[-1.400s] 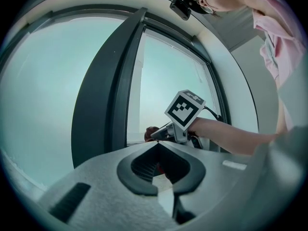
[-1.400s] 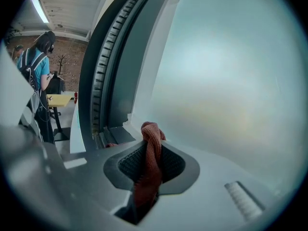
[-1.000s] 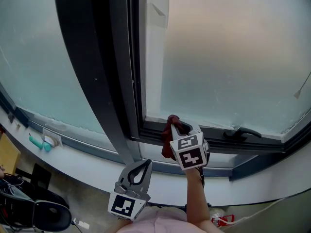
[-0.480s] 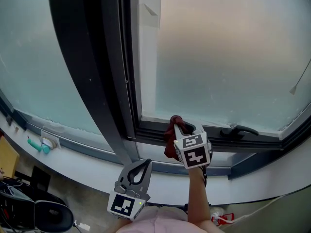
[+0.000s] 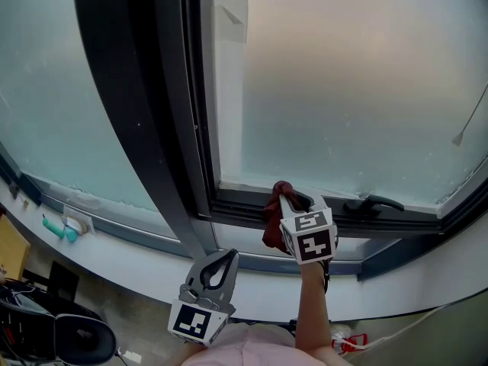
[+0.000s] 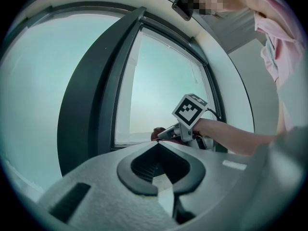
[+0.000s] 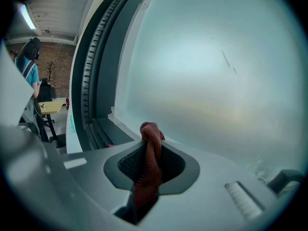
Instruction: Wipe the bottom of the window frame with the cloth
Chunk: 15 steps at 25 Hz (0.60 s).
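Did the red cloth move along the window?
Yes. The cloth in the right gripper slid right along the bottom frame, toward the window handle.

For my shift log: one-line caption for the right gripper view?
Right tongs shut on a red cloth at the bottom window frame, frosted glass beyond.

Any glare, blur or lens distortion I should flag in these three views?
Head view: sharp, frosted glass evenly bright, window frame bowed by the lens. Left gripper view: heavy fisheye, dark corners. Right gripper view: same fisheye; cloth crisp against hazy backlit glass.
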Motion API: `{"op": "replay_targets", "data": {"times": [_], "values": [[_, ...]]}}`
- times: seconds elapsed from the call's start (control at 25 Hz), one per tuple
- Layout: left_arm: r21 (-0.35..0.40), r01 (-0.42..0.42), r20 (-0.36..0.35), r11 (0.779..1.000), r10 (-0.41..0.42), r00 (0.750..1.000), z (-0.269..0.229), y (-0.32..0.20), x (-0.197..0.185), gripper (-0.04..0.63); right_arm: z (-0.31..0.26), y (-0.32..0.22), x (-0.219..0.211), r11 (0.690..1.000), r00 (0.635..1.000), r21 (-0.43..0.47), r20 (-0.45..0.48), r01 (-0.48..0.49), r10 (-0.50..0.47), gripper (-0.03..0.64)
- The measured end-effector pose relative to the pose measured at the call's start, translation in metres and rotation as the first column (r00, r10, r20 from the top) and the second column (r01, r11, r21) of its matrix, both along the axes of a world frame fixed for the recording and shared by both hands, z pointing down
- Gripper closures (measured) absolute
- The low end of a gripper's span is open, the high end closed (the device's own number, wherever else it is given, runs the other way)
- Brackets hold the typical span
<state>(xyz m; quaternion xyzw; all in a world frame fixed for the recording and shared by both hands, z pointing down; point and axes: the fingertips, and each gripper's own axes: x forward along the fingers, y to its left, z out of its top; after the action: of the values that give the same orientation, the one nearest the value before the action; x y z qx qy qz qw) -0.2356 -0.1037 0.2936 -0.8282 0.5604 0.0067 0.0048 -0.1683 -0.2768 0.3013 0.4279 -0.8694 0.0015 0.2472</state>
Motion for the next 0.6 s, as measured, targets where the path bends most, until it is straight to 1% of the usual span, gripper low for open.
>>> {"op": "replay_targets", "data": {"times": [0.12, 0.28, 0.44, 0.6], "values": [[-0.006, -0.001, 0.003, 1.0, 0.001, 1.0, 0.002, 0.0, 0.001, 0.597, 0.0, -0.001, 0.006, 1.0, 1.0, -0.004, 0.006, -0.011, 0.011, 0.554], [0.039, -0.004, -0.02, 0.999, 0.005, 1.0, -0.007, -0.002, 0.005, 0.597, 0.001, -0.001, 0.009, 1.0, 1.0, -0.007, 0.012, -0.015, 0.015, 0.554], [-0.001, -0.002, 0.0, 1.0, 0.002, 1.0, -0.001, 0.0, 0.005, 0.597, 0.0, -0.003, 0.016, 1.0, 0.999, -0.012, 0.021, -0.024, 0.024, 0.554], [0.001, -0.005, 0.001, 1.0, 0.005, 1.0, 0.0, 0.0, 0.008, 0.597, 0.001, -0.003, 0.021, 1.0, 0.999, -0.013, 0.032, -0.028, 0.029, 0.554]]}}
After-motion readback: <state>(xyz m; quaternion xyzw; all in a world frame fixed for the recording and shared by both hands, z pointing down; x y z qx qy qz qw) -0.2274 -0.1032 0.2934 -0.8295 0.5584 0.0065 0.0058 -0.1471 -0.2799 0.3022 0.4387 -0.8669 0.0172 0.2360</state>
